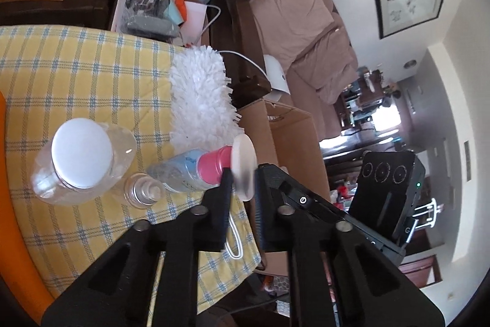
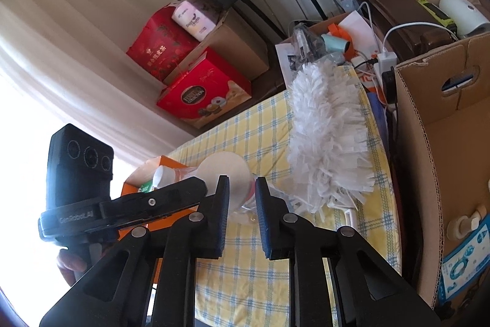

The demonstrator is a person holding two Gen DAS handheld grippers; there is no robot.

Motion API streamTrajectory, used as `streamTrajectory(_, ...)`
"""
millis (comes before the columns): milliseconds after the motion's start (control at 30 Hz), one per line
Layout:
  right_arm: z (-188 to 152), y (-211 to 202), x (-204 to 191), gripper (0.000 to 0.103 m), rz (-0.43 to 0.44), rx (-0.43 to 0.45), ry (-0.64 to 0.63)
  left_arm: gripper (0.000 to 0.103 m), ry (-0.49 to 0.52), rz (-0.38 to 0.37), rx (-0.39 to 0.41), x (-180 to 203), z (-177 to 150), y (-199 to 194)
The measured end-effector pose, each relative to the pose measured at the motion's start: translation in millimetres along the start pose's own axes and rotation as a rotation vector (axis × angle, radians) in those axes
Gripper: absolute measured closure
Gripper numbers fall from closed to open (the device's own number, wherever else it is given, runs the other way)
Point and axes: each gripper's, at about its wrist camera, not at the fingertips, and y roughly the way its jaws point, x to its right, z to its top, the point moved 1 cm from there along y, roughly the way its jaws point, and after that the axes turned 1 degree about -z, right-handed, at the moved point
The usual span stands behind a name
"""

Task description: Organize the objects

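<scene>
A clear bottle (image 1: pixel 180 170) with a pink collar and a flat cream disc cap (image 1: pixel 242 149) lies sideways over the yellow checked tablecloth (image 1: pixel 76 66). My left gripper (image 1: pixel 243 173) is shut on the thin rim of that cap. The right gripper's camera housing (image 1: pixel 386 173) sits close on the right. In the right wrist view my right gripper (image 2: pixel 242 183) has a narrow gap, filled by the cream cap (image 2: pixel 223 164) and the pink end of the bottle. The left gripper's fingers (image 2: pixel 196 186) come in from the left, beside my left finger.
A clear jar with a white lid (image 1: pixel 81 155) and a small clear spray bottle (image 1: pixel 144 190) stand to the left. A white fluffy duster (image 2: pixel 324 137) lies behind. An open cardboard box (image 2: pixel 444 158) stands past the table's edge, and an orange box (image 2: pixel 159 164) is at the far side.
</scene>
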Motion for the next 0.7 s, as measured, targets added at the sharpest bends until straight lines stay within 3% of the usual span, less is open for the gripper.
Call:
streamTrajectory(300,-1,-23,9,0.085,-0.058,0.040,-0.032,0.098,0.020,-0.038,0.024,11,-7,-12)
streamTrajectory(533,-17,-20,14,0.082,-0.300,0.028,-0.170,0.098,0.072,-0.033,0.081,20,-22,-46)
streamTrajectory(700,-34,-1,20,0.070,-0.387,-0.016,-0.234,0.098,0.084,-0.015,0.108,15,-38,-68)
